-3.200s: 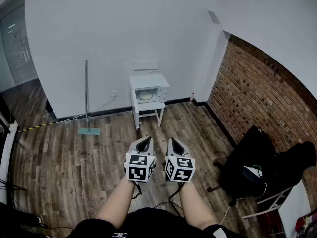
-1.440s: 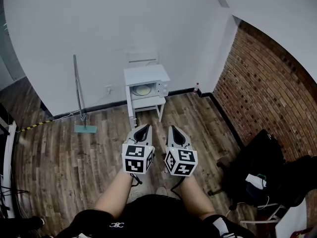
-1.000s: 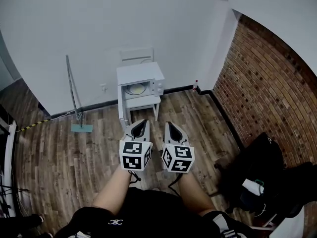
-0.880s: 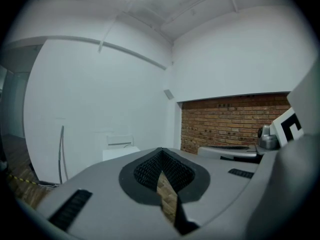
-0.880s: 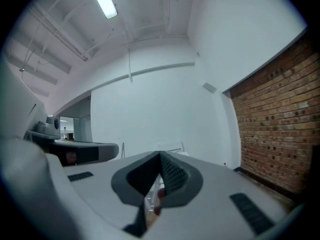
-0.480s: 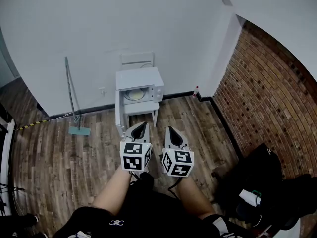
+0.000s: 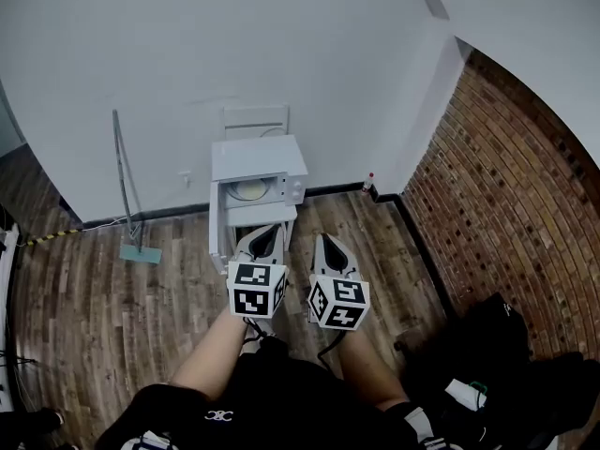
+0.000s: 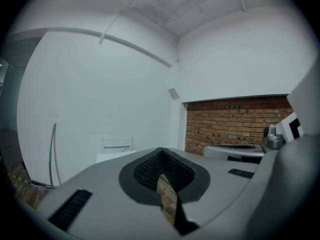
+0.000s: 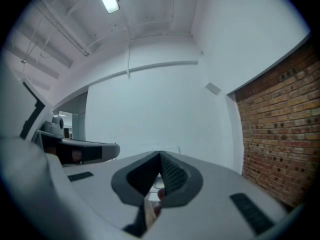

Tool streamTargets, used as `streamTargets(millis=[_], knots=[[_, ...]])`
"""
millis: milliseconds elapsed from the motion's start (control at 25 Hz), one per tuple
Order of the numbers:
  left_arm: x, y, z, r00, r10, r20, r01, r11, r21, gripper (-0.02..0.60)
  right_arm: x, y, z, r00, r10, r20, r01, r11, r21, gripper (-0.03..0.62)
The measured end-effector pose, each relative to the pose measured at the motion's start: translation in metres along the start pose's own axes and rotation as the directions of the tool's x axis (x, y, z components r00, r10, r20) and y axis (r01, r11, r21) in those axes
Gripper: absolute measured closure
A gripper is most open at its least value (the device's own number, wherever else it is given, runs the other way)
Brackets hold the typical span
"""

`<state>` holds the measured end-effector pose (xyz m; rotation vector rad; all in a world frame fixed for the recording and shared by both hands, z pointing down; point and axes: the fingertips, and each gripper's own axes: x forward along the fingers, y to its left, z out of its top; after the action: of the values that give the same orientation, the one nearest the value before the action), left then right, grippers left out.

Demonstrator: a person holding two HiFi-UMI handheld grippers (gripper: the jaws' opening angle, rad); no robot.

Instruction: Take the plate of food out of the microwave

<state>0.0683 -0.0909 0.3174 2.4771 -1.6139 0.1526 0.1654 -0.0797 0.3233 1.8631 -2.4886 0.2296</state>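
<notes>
A mop (image 7: 120,172) leans against the white wall at the left, its head on the wooden floor (image 7: 84,298). To its right a white microwave (image 7: 258,157) stands on a small white surface (image 7: 255,217) against the wall, with a white chair back (image 7: 255,120) showing behind it. The plate of food (image 7: 247,189) is inside the microwave, seen as a pale disc in its front.

Just in front of the surface, the left gripper (image 7: 266,234) is held out over the floor, pointing at the microwave. Its fingers (image 8: 145,171) meet at the tips, with nothing between them. The right gripper (image 7: 329,244) is just beside it, apart from it, and points the same way. Its fingers (image 9: 172,176) are also pressed together and empty.

Farther right a small bottle (image 7: 367,184) stands on the floor in the corner where the white wall meets a brick wall (image 7: 506,186). A black bag (image 7: 487,345) lies near the lower right edge.
</notes>
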Motion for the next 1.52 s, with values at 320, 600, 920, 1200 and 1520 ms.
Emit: streamTargets(millis=[320,600,920,1200,1520], knots=[[0.079,0.033,0.019,0.999,-0.029,-0.017,0.028,0.999,-0.025,0.589,0.075,-0.014,0.023,0.998,0.04,0.039,-0.04,0.999,-0.002,0.586],[0.142,0.058,0.035,0.998,-0.061,-0.014,0.06,0.997,-0.043,0.589,0.143,-0.029,0.03,1.0,0.022,0.013,-0.021,0.999,-0.024,0.586],[0.192,0.109,0.042,0.999,-0.052,-0.004,0.052,0.995,-0.081,0.589,0.218,-0.023,0.028,0.999,0.047,-0.01,-0.048,0.998,-0.047,0.586],[0.211,0.153,0.034,1.0,-0.017,-0.008,0.016,0.99,-0.141,0.589,0.262,-0.006,0.014,0.994,0.088,-0.057,-0.091,0.995,-0.047,0.586],[0.212,0.169,0.013,0.998,0.038,-0.044,-0.045,0.988,-0.149,0.589,0.286,0.002,-0.008,0.981,0.164,-0.105,-0.163,0.986,0.012,0.586]])
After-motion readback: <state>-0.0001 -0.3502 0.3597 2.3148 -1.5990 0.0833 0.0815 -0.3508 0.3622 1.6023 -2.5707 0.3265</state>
